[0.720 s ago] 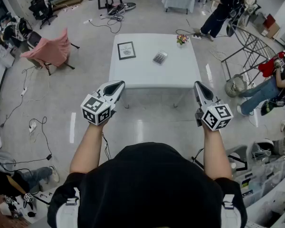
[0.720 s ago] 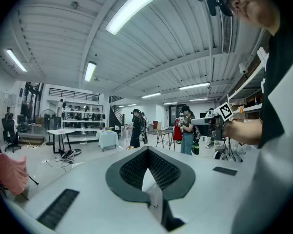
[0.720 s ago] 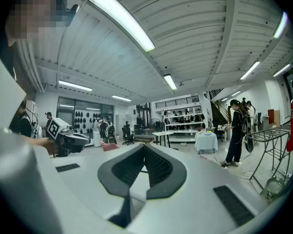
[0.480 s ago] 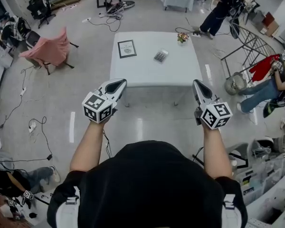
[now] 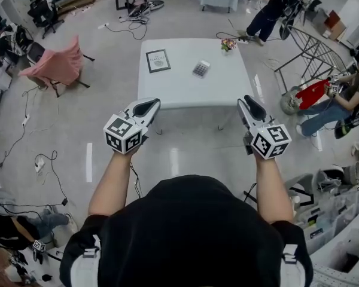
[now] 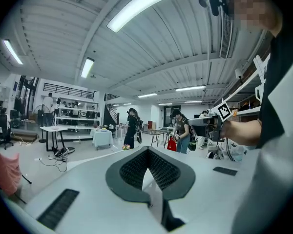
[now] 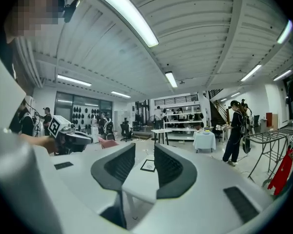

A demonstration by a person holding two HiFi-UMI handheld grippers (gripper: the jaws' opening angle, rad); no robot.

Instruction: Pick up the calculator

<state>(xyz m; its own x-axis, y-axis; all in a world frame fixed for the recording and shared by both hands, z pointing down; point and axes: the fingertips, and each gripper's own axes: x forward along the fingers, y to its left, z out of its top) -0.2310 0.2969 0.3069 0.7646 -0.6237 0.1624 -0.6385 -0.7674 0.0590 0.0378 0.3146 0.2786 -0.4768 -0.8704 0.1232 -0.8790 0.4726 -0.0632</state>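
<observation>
The calculator (image 5: 201, 69) lies flat on the white table (image 5: 191, 91), right of its middle. It is small and grey in the head view. Both grippers hover short of the table's near edge, well away from the calculator. My left gripper (image 5: 146, 107) (image 6: 147, 152) is shut, its dark pads meeting at the tip with nothing between them. My right gripper (image 5: 251, 105) (image 7: 144, 152) is open, with a clear gap between its pads and nothing in it. Through that gap the right gripper view shows the table (image 7: 136, 177); the calculator is hidden there.
A framed card (image 5: 158, 60) (image 7: 149, 165) and a small flower bunch (image 5: 228, 45) also sit on the table. A chair draped in pink (image 5: 57, 61) stands at the left, with cables on the floor. At the right are a metal rack (image 5: 311, 46) and people.
Both grippers keep about the same place in front of the table; the right one's tip has edged slightly inward. The person at the right has shifted the red thing.
</observation>
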